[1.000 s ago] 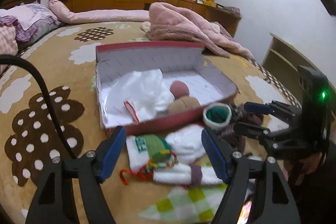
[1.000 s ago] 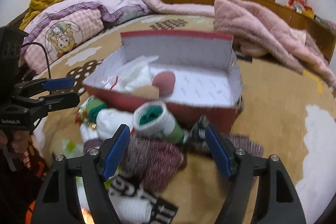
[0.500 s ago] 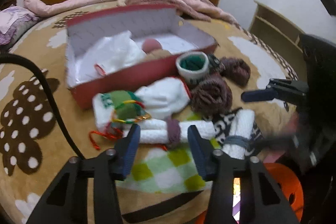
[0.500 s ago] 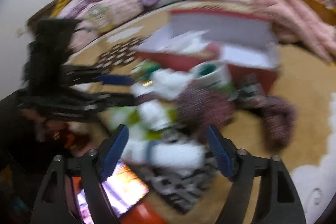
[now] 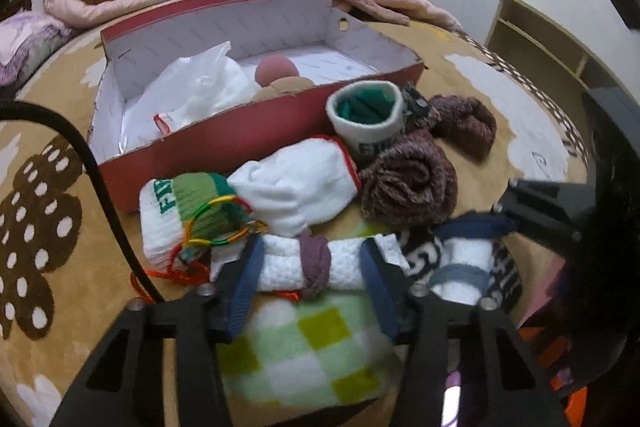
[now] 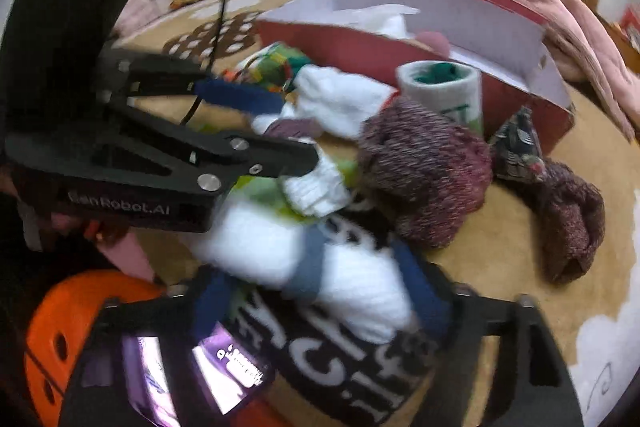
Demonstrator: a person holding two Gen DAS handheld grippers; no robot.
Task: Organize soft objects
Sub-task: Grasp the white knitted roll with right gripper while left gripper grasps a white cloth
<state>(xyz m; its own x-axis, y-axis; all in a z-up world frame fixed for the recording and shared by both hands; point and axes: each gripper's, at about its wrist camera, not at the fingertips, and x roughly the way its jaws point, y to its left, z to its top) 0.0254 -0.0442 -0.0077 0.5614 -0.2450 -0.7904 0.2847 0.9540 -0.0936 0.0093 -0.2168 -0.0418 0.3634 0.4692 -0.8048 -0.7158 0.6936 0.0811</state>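
Left wrist view: left gripper (image 5: 310, 269) jaws straddle, unclosed, the soft, light white sock roll (image 5: 280, 263); grip mid-roll. Right gripper (image 6: 320, 291) jaws likewise around another roll (image 6: 360, 291).

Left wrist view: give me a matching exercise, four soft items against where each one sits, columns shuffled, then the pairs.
Items:
1. pink ball
2. white roll with purple band
3. maroon knit roll
4. green-lined white cuff

Places:
A. upright, against the box's front wall
B. inside the red box
C. between the left gripper fingers
D. right of the white sock

Pairs: 1-B, 2-C, 3-D, 4-A
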